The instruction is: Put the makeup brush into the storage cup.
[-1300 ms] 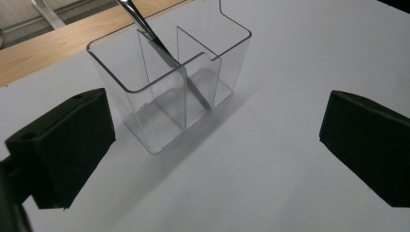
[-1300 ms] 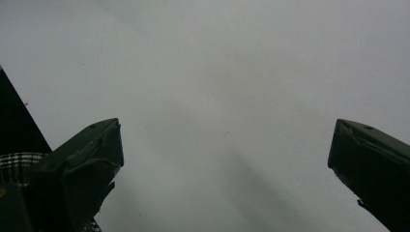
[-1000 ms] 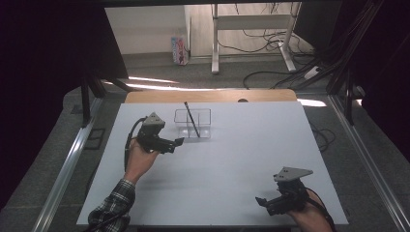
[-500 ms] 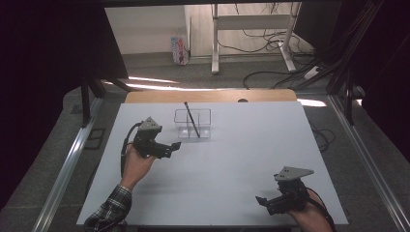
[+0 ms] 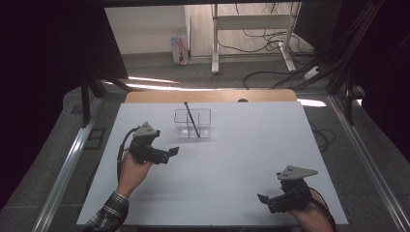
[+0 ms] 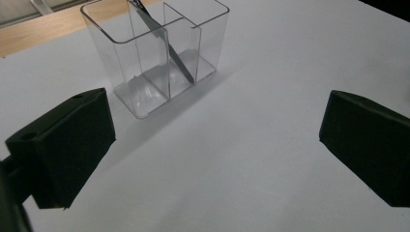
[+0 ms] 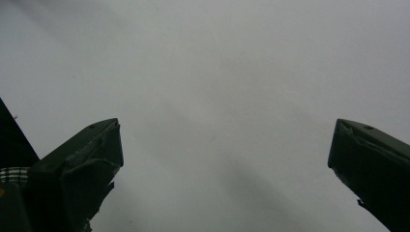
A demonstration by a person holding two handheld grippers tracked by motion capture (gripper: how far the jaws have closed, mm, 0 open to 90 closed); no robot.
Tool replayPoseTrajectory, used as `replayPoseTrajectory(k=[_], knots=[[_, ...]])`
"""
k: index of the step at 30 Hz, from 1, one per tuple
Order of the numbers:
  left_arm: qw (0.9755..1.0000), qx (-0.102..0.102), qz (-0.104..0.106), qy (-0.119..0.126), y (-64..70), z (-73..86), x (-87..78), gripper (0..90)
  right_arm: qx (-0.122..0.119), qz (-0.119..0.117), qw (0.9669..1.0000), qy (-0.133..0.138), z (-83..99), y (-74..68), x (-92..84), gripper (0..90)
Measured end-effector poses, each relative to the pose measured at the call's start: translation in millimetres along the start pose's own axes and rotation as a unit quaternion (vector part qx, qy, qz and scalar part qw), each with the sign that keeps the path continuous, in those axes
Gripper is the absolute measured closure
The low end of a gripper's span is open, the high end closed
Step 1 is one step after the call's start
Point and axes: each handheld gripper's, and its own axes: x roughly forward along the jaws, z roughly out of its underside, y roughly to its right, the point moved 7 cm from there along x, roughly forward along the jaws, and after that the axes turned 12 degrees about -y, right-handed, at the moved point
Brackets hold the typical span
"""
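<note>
High view: we see the clear organizer point(image 5: 193, 123) on the white table point(image 5: 227, 159), toward its far edge, with a black pen point(image 5: 191, 119) leaning inside it. Left gripper point(image 5: 168, 153) sits near the organizer's front-left, jaws wide, holding nothing. Left gripper view: we look straight at the organizer just ahead; pen tip rests on the floor of the middle compartment, shaft crossing a divider. Right gripper point(image 5: 265, 199) is well apart from the organizer, near the table's front-right corner; jaws spread wide over bare table, empty
</note>
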Motion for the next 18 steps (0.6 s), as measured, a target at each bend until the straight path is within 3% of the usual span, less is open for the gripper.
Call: replayPoseTrajectory(k=[6,18], knots=[[1.0,0.002,0.001,-0.001,5.2,6.2,-3.7,0.0,0.001,0.013,0.9999,0.001,0.8,3.0,-0.9,0.0],[1.0,0.003,0.005,-0.005,13.4,18.9,-7.2,0.0,0.003,0.015,0.9999,-0.002,1.7,3.4,0.0,0.0]])
